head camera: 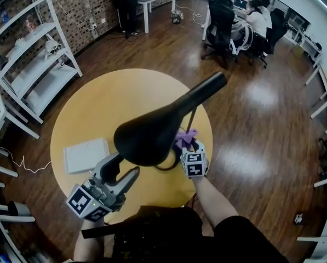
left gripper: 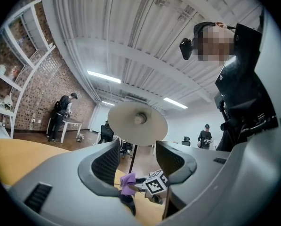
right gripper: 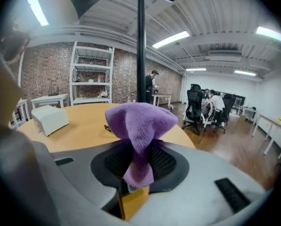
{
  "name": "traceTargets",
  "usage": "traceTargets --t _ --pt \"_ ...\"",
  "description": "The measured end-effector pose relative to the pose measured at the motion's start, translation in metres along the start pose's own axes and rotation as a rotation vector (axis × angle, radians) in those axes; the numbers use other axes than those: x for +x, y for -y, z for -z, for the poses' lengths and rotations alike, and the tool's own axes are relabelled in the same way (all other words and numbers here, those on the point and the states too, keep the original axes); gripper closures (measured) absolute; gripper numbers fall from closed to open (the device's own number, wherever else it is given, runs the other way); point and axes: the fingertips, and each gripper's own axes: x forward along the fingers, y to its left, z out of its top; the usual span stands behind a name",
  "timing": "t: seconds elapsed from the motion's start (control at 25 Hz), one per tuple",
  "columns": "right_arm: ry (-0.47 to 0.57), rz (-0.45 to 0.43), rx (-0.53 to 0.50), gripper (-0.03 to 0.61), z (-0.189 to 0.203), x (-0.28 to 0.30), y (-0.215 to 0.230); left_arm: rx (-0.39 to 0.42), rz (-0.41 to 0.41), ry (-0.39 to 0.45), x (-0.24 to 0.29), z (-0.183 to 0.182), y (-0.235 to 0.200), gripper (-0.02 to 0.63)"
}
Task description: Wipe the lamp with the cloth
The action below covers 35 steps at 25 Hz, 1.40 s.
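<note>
Two claws: right claw (right gripper: 139, 158) clenches cloth (right gripper: 140, 119) beside lamp pole (right gripper: 140, 46), left claw (left gripper: 138, 163) released; next, seemingly, press cloth on pole.

Lamp shade (head camera: 149, 136) over near tabletop (head camera: 108, 97); far side seemingly open.

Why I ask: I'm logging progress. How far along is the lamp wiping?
Done: the cloth is picked up, with the right gripper shut on it. In hand: the cloth is held low under the lamp, near its pole; the left gripper is open and empty nearby. Left: the wiping itself; no view shows the cloth touching the lamp.
</note>
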Motion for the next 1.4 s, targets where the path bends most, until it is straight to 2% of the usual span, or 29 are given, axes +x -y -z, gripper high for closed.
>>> traceTargets --t 0.12,0.24,0.32,0.4,0.44,0.52,0.68,0.84,0.92,1.0,1.16,1.24,1.4 --pt "-0.121 -0.013 0.005 0.486 0.031 0.005 0.005 -0.012 0.003 -0.001 0.002 0.0 0.0 0.385" --pt "-0.179 -0.065 -0.028 0.489 0.039 -0.002 0.006 -0.054 0.012 -0.006 0.003 0.003 0.002 0.385" --pt "-0.221 -0.155 -0.113 0.489 0.039 -0.008 -0.003 -0.039 0.002 -0.015 0.001 0.008 -0.003 0.385" --pt "-0.288 -0.285 -0.238 0.489 0.036 -0.014 -0.022 -0.069 0.009 -0.035 0.0 0.016 -0.002 0.385" --pt "-0.327 -0.319 -0.291 0.489 0.041 -0.014 -0.027 -0.086 0.016 -0.046 -0.001 0.02 0.0 0.385" --pt "-0.378 -0.312 -0.353 0.489 0.052 -0.006 -0.028 -0.097 0.019 -0.052 -0.002 0.024 0.002 0.385" --pt "-0.405 -0.278 -0.387 0.489 0.052 0.008 -0.037 -0.065 -0.012 -0.036 -0.002 0.025 -0.003 0.385" --pt "-0.465 -0.268 -0.531 0.489 0.055 0.005 -0.052 -0.151 -0.027 -0.029 -0.005 0.032 -0.005 0.385" --pt "-0.468 -0.298 -0.571 0.489 0.062 0.0 -0.06 -0.149 -0.033 -0.049 -0.007 0.043 -0.005 0.385" --pt "-0.472 -0.349 -0.545 0.489 0.069 -0.007 -0.065 -0.146 -0.033 -0.057 -0.007 0.049 -0.003 0.385" --pt "-0.491 -0.483 -0.36 0.489 0.07 -0.015 -0.077 -0.169 -0.03 -0.046 -0.008 0.045 0.0 0.385" --pt "-0.398 -0.442 -0.322 0.489 0.056 -0.008 -0.074 -0.174 -0.034 -0.043 -0.011 0.044 -0.001 0.385" --pt "-0.179 -0.248 -0.215 0.489 0.029 0.018 -0.058 -0.167 -0.052 -0.06 -0.014 0.044 -0.004 0.385"
